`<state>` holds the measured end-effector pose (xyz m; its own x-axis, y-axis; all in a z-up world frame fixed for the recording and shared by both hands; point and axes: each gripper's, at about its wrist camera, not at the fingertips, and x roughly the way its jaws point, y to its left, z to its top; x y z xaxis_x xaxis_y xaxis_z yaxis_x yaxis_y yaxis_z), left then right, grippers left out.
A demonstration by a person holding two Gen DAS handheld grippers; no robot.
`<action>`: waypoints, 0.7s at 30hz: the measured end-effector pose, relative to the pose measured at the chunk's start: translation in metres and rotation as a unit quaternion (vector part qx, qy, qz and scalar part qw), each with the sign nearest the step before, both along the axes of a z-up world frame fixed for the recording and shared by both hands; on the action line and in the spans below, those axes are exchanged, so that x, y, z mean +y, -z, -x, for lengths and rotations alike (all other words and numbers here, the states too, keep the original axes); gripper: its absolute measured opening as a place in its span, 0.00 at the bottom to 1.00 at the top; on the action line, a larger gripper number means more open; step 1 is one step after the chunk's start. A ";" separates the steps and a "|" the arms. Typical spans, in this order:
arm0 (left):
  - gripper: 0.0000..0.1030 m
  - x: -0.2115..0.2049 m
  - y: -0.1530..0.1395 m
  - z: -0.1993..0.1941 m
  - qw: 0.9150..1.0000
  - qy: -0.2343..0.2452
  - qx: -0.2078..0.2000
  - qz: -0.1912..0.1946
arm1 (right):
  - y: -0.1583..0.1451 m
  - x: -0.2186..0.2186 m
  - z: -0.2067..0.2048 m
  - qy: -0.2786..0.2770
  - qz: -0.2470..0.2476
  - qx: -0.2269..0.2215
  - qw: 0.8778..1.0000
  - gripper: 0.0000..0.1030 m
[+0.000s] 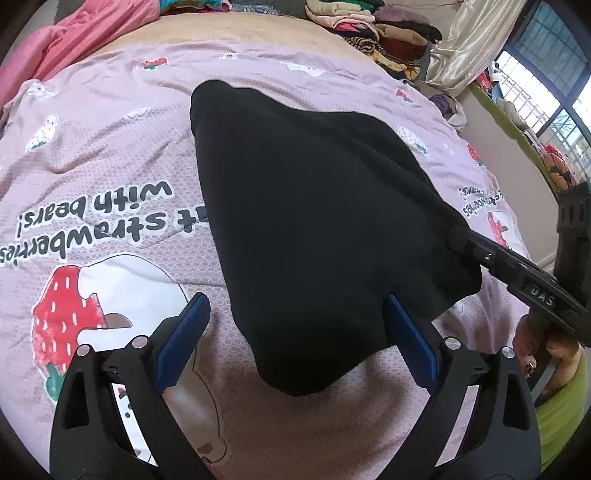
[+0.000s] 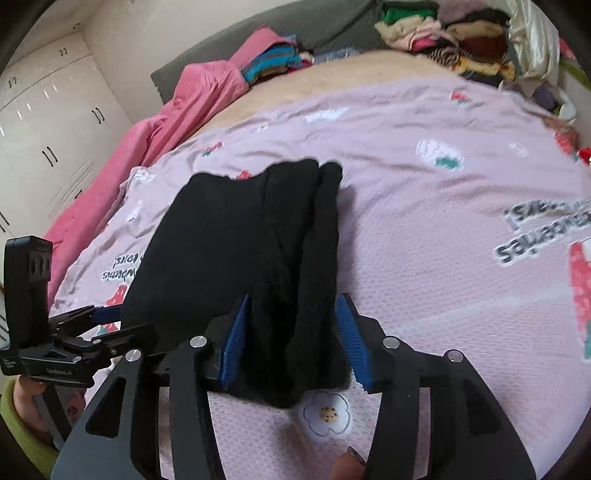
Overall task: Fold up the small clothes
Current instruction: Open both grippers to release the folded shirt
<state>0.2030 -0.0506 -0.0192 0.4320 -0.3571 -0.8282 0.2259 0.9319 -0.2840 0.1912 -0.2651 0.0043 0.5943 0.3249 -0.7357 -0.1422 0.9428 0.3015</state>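
Note:
A black garment (image 1: 314, 221) lies partly folded on a pink strawberry-print bedspread (image 1: 110, 177). My left gripper (image 1: 295, 325) is open, its blue pads either side of the garment's near corner, not closed on it. In the left wrist view my right gripper (image 1: 458, 236) comes in from the right and holds the garment's right edge. In the right wrist view my right gripper (image 2: 291, 325) has its blue pads either side of a thick bunch of the black garment (image 2: 240, 236), gripping it. My left gripper (image 2: 107, 314) shows at the left, beside the garment's edge.
A pink blanket (image 2: 184, 110) lies bunched at the far left of the bed. Piles of folded and loose clothes (image 2: 443, 33) sit at the head of the bed. White wardrobes (image 2: 48, 110) stand at the left. A window (image 1: 546, 74) is at the right.

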 end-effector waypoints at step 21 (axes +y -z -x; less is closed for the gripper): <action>0.91 0.026 -0.040 0.060 0.997 -0.023 -0.078 0.003 | -0.051 0.023 0.097 0.054 0.086 -0.133 0.986 0.96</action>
<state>0.1427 -0.0243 0.0213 0.5712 -0.3383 -0.7479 0.2251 0.9407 -0.2536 0.0937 -0.2425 0.0550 0.7977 0.1329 -0.5883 -0.0904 0.9907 0.1012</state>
